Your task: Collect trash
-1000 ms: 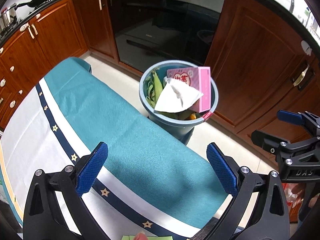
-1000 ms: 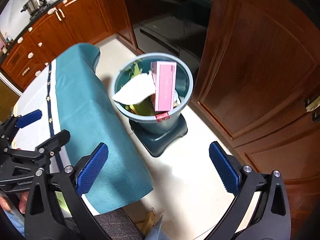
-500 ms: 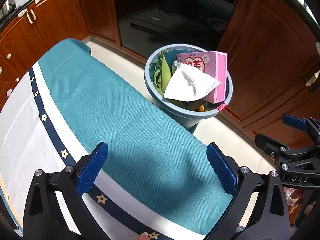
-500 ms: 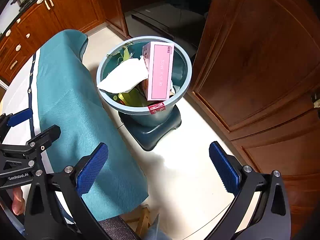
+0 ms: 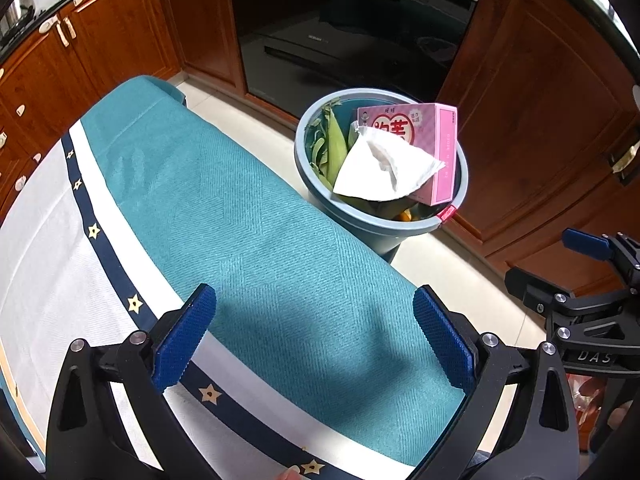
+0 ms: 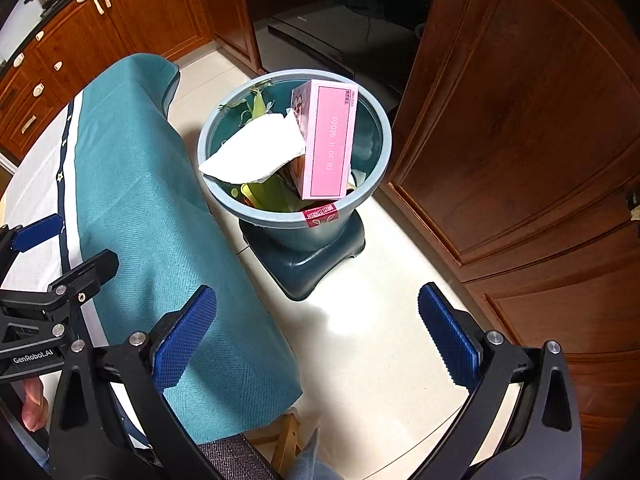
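A blue-grey trash bin (image 5: 452,222) (image 6: 372,120) stands on the floor beside the table. It holds a pink box (image 5: 444,152) (image 6: 328,140), a white tissue (image 5: 384,168) (image 6: 256,148) and green corn husks (image 5: 334,144) (image 6: 258,106). My left gripper (image 5: 316,336) is open and empty above the teal tablecloth (image 5: 240,220), short of the bin. My right gripper (image 6: 320,336) is open and empty above the floor, in front of the bin. Each gripper also shows in the other's view: the right one (image 5: 576,276) and the left one (image 6: 52,256).
Wooden cabinets (image 5: 540,100) (image 6: 520,120) and a dark oven front (image 5: 340,20) stand behind the bin. The bin sits on a dark base (image 6: 316,264). The teal cloth (image 6: 160,220) hangs over the table edge. A chair corner (image 6: 248,456) is below.
Both grippers have shifted a little, and the bin now sits nearer and larger in both views. Both stay open and empty.
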The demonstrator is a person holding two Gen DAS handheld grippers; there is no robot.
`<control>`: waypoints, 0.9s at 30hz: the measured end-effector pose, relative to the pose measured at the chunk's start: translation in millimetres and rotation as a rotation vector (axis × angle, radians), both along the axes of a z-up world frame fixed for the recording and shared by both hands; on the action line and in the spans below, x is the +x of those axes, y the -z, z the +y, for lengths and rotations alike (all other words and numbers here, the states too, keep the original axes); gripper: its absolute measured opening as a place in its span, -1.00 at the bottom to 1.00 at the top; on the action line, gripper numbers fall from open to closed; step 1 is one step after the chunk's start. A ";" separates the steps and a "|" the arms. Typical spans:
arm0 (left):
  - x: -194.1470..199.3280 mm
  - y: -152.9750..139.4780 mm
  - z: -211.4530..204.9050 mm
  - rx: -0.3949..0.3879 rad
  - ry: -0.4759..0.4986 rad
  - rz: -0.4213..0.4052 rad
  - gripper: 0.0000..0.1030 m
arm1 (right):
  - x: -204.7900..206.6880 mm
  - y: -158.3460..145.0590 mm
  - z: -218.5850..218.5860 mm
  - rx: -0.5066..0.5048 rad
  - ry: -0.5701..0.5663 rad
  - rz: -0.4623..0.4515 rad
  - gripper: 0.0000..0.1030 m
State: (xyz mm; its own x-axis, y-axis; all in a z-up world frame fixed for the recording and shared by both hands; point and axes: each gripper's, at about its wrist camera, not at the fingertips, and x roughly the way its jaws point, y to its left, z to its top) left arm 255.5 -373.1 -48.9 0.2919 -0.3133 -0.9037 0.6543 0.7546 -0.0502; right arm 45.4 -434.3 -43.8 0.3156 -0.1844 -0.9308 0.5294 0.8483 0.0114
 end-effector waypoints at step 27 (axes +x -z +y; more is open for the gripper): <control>-15.9 -22.0 10.7 -0.017 0.003 -0.039 0.92 | -9.7 -16.2 5.8 -0.017 -0.006 -0.029 0.89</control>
